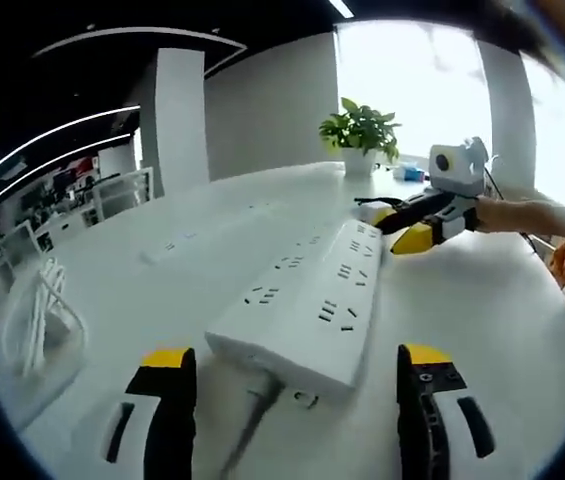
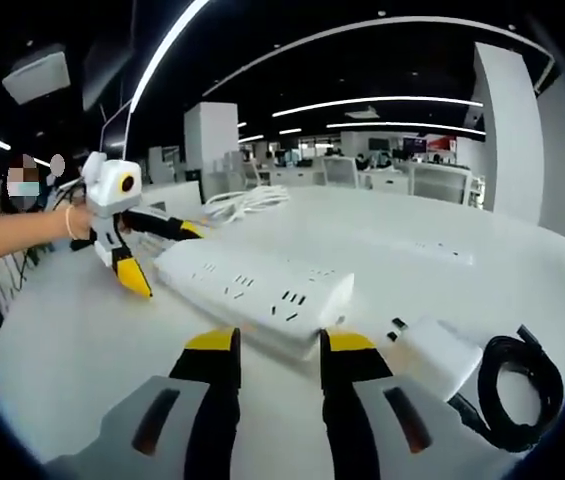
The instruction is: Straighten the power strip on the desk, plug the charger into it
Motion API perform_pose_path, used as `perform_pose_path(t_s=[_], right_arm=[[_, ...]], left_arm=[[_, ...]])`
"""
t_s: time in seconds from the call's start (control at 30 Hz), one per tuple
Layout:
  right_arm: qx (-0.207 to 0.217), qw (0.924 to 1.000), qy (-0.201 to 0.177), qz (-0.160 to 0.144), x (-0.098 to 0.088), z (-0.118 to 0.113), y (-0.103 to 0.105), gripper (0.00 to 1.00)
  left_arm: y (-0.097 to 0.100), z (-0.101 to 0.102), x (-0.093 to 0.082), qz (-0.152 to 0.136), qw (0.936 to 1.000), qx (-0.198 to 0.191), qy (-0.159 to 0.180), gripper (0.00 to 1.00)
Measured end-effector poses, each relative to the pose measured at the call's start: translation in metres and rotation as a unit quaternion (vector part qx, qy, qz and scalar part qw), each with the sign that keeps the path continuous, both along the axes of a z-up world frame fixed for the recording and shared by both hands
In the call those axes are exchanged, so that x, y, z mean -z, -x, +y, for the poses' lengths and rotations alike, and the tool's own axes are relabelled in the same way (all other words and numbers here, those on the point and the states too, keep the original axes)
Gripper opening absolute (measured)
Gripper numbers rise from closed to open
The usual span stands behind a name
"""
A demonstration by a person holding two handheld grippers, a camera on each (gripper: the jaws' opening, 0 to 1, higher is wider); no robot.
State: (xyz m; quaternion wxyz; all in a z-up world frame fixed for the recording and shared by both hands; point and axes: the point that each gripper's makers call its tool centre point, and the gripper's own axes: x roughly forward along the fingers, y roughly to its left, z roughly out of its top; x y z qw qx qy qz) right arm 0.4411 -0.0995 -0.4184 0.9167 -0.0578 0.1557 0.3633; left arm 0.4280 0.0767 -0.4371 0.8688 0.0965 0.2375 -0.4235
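Tongs (image 1: pixel 302 400) astride white (many-socketed) power strip (image 1: pixel 302 305)

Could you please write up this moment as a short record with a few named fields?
surface: white desk
power strip: white power strip, lying flat between the two grippers
left gripper: left gripper, open, jaws either side of the strip's cord end
right gripper: right gripper, open, at the strip's other end
charger: white charger beside a coiled black cable, not plugged in
background: potted plant
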Motion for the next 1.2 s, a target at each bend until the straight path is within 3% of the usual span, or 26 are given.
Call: perform_pose_path(t_s=[0.33,0.5,0.87,1.2], right_arm=[[0.003,0.9999,-0.008,0.008,0.0021,-0.0009,-0.0013,0.28],[0.006,0.9997,-0.016,0.017,0.0049,-0.0039,-0.0021,0.25],[0.014,0.9999,0.003,0.007,0.0077,-0.0043,-0.0039,0.21],[0.027,0.9996,-0.002,0.006,0.0074,-0.0052,-0.0041,0.18]], left_arm=[[-0.0036,-0.0022,0.0000,-0.003,0.9998,-0.013,0.017,0.78],[-0.0041,-0.0033,-0.0021,-0.009,0.9996,-0.016,0.023,0.67],[-0.0033,-0.0042,-0.0004,-0.012,0.9992,-0.028,0.024,0.64],[-0.0033,-0.0035,-0.0003,-0.014,0.9994,-0.023,0.024,0.60]])
